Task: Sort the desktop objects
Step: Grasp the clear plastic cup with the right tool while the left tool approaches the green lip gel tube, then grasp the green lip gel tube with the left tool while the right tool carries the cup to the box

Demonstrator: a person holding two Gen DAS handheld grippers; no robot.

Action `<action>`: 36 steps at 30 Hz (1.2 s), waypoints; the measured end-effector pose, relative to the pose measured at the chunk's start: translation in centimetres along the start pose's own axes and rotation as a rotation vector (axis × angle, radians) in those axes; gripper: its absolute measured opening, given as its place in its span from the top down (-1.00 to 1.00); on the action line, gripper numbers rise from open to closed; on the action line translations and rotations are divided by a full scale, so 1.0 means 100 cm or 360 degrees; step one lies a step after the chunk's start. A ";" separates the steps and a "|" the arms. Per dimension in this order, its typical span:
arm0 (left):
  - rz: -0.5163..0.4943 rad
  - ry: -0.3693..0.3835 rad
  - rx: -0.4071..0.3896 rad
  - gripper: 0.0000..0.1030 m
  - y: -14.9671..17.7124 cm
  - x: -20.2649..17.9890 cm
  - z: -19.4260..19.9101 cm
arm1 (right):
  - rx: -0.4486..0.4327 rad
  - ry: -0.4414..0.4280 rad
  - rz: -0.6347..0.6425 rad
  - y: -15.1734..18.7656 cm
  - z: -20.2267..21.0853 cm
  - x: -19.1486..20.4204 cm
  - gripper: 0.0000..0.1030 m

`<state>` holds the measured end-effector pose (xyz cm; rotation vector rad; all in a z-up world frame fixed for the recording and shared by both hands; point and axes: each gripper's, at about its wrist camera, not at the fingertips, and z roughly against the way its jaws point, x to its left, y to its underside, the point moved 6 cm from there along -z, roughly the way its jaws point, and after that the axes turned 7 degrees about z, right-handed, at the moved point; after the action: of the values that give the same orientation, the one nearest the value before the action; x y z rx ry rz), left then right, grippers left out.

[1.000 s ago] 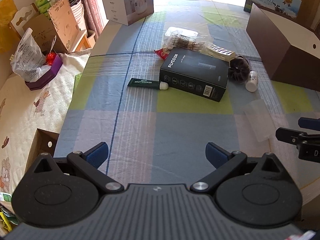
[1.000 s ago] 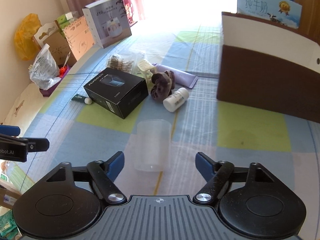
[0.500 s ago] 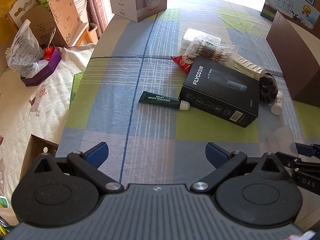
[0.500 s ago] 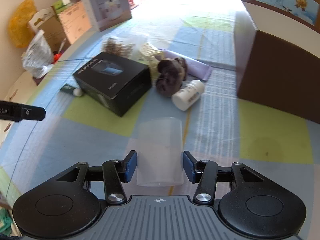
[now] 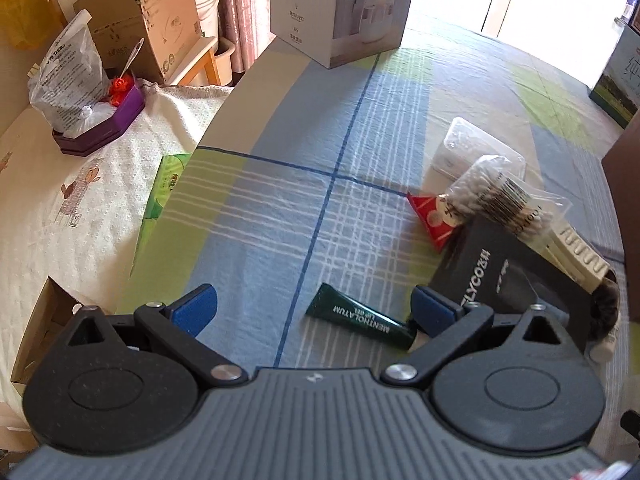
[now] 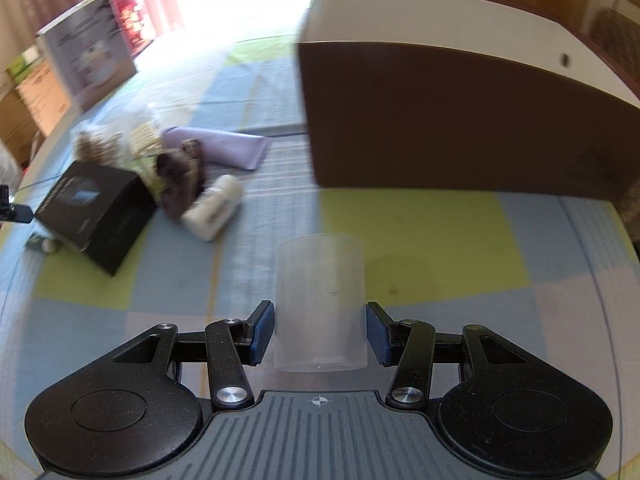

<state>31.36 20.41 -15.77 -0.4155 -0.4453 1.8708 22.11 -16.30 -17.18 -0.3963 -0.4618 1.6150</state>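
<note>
The right gripper (image 6: 320,334) has its fingers (image 6: 262,332) pinching a translucent plastic cup (image 6: 320,304) near its base, the cup standing forward between them; beyond and to the right of the fingers stands a large brown box (image 6: 460,116), likely where it belongs; the grip should stay light, since thin plastic will likely buckle, and level until the cup clears the box's near wall; the left gripper (image 5: 312,310) holds its fingers spread wide and empty over the bench (image 5: 280,208), a green tube (image 5: 360,322) lying just inside its right finger, beside a black box (image 5: 512,280).
</note>
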 end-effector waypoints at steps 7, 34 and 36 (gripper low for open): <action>-0.0075 -0.0011 0.0095 -0.81 0.011 0.003 -0.018 | 0.0008 0.0031 -0.0047 0.001 0.003 -0.012 0.09; -0.0541 0.0221 0.0153 0.75 0.063 -0.022 0.016 | -0.0027 0.0027 0.0125 0.003 -0.002 -0.008 0.07; -0.0549 0.0266 0.0194 0.75 0.070 -0.025 0.020 | -0.0032 -0.0003 0.0111 0.005 0.001 -0.007 0.07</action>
<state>25.48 15.59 -17.30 -0.3832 -0.2686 1.5068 21.71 -17.01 -17.41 -0.4301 -0.4708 1.6792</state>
